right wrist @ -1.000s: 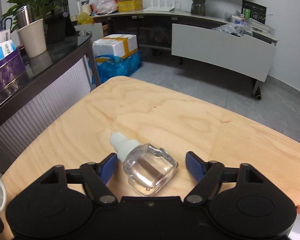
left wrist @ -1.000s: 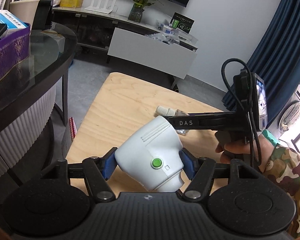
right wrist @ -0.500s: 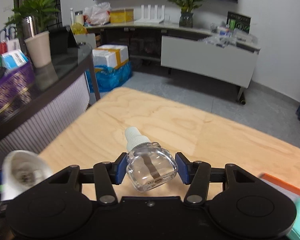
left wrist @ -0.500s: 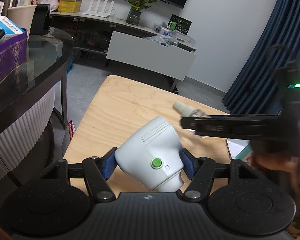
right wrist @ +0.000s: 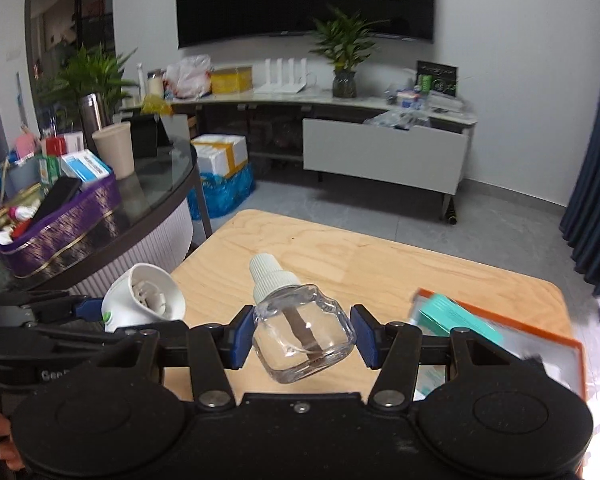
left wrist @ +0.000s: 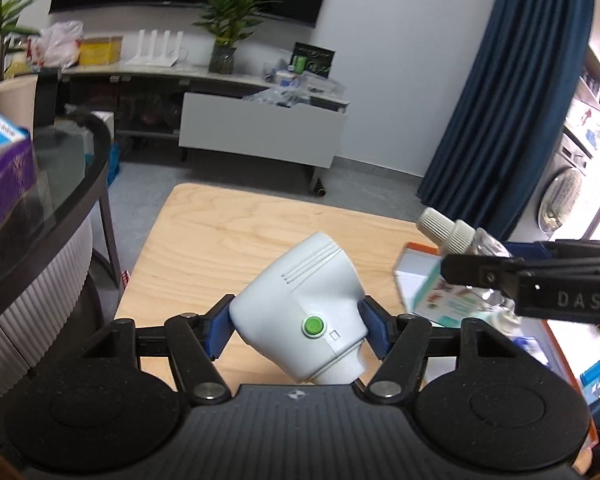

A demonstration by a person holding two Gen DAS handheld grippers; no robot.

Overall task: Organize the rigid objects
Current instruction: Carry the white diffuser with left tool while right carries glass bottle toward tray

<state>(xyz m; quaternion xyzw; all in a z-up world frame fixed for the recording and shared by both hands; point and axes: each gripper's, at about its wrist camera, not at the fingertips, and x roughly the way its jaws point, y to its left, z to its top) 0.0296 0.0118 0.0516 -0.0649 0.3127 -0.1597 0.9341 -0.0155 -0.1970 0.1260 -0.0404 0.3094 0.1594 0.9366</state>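
My left gripper [left wrist: 298, 330] is shut on a white plug-in device [left wrist: 300, 318] with a green button, held above the wooden table [left wrist: 228, 236]. Its open end also shows in the right wrist view [right wrist: 144, 300]. My right gripper [right wrist: 302, 338] is shut on a clear glass bottle [right wrist: 304, 340] with a white ribbed cap and a wick inside. The bottle's cap [left wrist: 446, 230] and my right gripper's finger [left wrist: 540, 284] show at the right of the left wrist view, to the right of the white device.
An orange-rimmed tray [right wrist: 540, 336] with a teal box [right wrist: 456, 316] lies at the table's right. A dark glass counter [right wrist: 152, 196] with a purple box [right wrist: 56, 224] stands to the left. A TV cabinet [right wrist: 384, 152] is across the floor.
My right gripper closed on the bottle and lifted it off the table to the right. My left gripper kept hold of the white device and rose slightly.
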